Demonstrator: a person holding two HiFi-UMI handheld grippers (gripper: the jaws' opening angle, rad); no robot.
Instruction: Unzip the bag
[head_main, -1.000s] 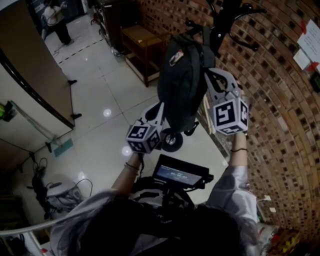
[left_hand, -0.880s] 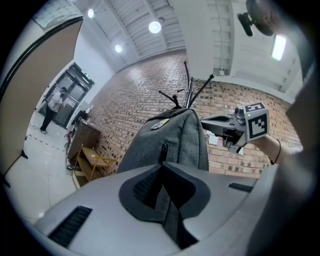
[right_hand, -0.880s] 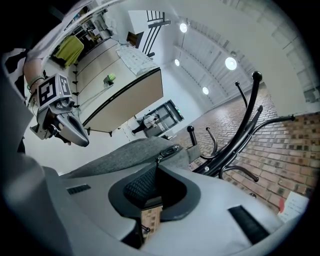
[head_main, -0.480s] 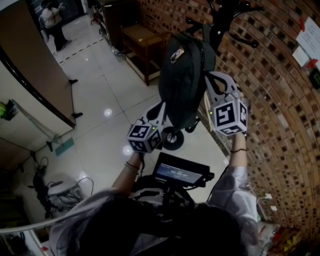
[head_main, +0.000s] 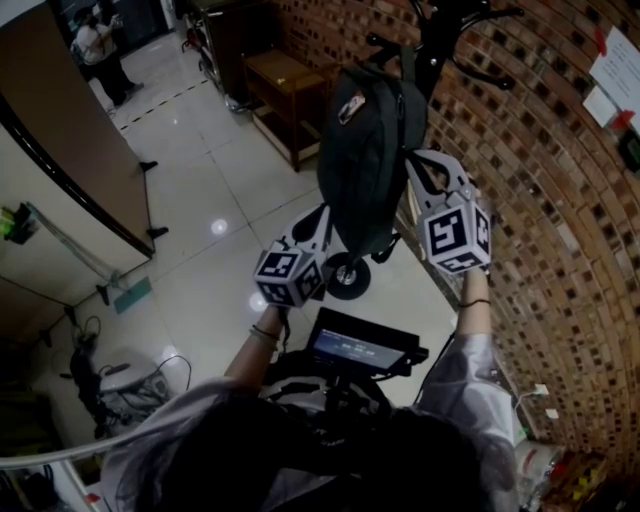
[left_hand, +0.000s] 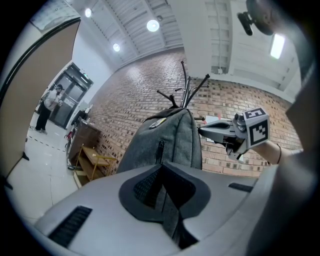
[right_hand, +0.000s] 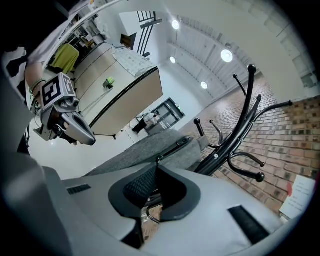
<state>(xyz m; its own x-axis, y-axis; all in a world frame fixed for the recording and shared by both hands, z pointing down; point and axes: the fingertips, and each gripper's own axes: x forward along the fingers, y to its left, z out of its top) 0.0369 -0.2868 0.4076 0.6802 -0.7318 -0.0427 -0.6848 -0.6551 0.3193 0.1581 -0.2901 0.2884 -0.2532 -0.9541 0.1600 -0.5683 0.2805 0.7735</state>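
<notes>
A dark grey backpack (head_main: 365, 160) hangs from a black coat rack (head_main: 440, 40) against the brick wall. My left gripper (head_main: 322, 215) sits at the bag's lower left side. In the left gripper view its jaws (left_hand: 161, 167) are shut on a fold of the grey fabric, below a short pocket zipper (left_hand: 160, 150). My right gripper (head_main: 418, 158) is at the bag's right edge. In the right gripper view its jaws (right_hand: 156, 165) are closed on the zipper pull at the near end of the zipper line (right_hand: 175, 147), and a metal ring (right_hand: 147, 216) dangles beneath them.
The brick wall (head_main: 560, 200) runs along the right, with papers pinned high up. A wooden shelf (head_main: 280, 85) stands behind the bag. A black wheel (head_main: 345, 280) and a screen (head_main: 360, 350) sit below it. A person (head_main: 100, 50) stands far off on the tiled floor.
The bag and both grippers have drifted slightly in the head view. Both grips look the same as before.
</notes>
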